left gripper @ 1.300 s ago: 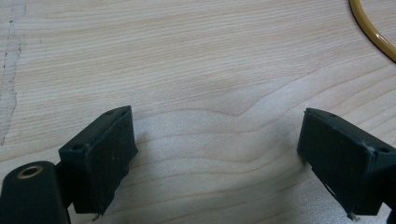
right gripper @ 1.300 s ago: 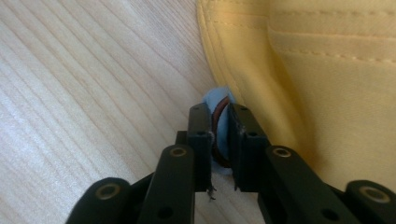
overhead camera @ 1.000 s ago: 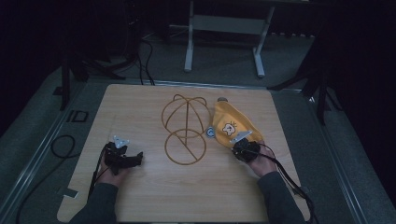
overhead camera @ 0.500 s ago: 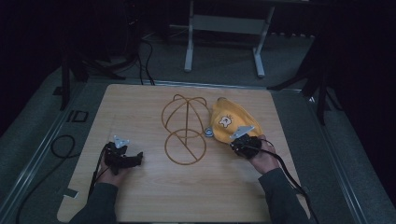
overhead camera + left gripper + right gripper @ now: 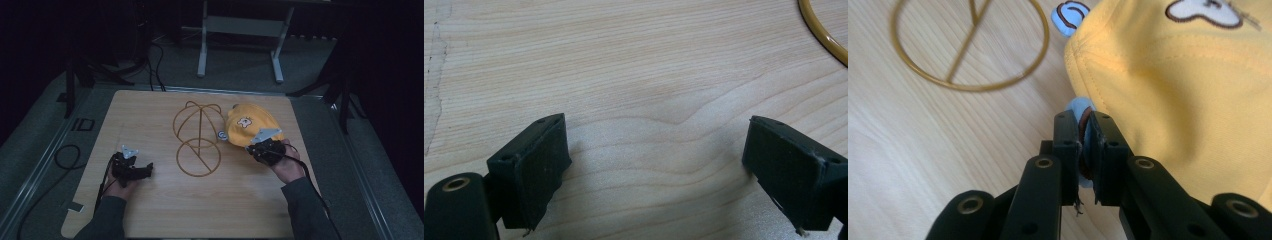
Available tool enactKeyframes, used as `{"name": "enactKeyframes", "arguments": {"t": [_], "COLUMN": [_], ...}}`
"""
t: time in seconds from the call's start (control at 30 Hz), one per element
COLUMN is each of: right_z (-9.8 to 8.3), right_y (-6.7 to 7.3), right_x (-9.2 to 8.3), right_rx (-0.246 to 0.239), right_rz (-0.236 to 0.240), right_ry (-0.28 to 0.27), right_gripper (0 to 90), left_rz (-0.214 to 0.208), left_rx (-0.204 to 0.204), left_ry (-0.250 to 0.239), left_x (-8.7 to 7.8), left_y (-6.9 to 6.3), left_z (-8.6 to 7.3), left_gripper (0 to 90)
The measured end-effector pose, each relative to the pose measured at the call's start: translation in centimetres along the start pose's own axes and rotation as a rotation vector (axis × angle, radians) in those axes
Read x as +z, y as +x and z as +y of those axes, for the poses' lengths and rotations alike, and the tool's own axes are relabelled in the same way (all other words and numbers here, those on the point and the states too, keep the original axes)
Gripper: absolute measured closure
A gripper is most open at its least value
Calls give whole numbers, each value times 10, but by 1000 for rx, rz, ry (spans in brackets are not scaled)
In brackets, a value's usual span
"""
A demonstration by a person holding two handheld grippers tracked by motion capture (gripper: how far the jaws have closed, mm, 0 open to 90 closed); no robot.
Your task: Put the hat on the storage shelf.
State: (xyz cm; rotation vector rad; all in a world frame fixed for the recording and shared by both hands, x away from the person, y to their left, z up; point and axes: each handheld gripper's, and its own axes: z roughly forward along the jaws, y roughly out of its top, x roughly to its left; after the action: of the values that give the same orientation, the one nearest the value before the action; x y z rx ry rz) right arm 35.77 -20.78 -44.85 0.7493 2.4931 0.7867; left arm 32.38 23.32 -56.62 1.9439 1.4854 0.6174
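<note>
A yellow cap (image 5: 250,125) with a bear patch lies at the right of the wooden table (image 5: 145,110), beside a gold wire hat stand (image 5: 198,135). My right gripper (image 5: 261,147) is at the cap's near edge. In the right gripper view the right gripper (image 5: 1084,122) is shut on a light blue, brown-stitched tab (image 5: 1079,106) of the cap (image 5: 1188,90). A second blue tab (image 5: 1073,15) shows farther off, near the stand's ring (image 5: 973,87). My left gripper (image 5: 145,170) rests low over the table at the left. In its own view the left gripper (image 5: 654,145) stands open over bare wood.
A loop of the wire stand (image 5: 824,35) crosses the top right corner of the left gripper view. A metal frame leg (image 5: 202,45) stands on the floor beyond the table's far edge. Cables (image 5: 65,157) lie on the floor at the left.
My right gripper has risen with the cap's edge in its jaws, and the cap has lifted and bunched up. The left gripper has not moved.
</note>
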Motion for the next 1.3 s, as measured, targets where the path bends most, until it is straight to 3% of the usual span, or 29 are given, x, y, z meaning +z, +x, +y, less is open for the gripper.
{"name": "enactKeyframes", "arguments": {"t": [0.37, 0.63, 0.7, 0.83, 0.93, 1.3], "right_z": [11, 9, 4, -5, -5, 4], "right_y": [-7, -14, -21, -26, -26, -24], "right_x": [-34, -52, -58, -59, -58, -41], "right_rx": [18, 50, 77, 77, 72, 48], "right_rz": [-17, -29, -23, -10, 4, 48], "right_ry": [-89, -129, -143, -88, -76, 7], "right_gripper": [831, 828, 826, 774, 754, 707], "left_rz": [-1, -1, -1, -1, -1, 0], "left_rx": [2, 2, 2, 2, 3, 2], "left_ry": [2, 2, 2, 0, 1, 0], "left_x": [0, 0, 0, 0, 0, 0], "left_y": [0, 0, 0, 0, 0, 0], "left_z": [0, 0, 0, 0, 0, 0], "left_gripper": [115, 115, 115, 115, 115, 115]}}
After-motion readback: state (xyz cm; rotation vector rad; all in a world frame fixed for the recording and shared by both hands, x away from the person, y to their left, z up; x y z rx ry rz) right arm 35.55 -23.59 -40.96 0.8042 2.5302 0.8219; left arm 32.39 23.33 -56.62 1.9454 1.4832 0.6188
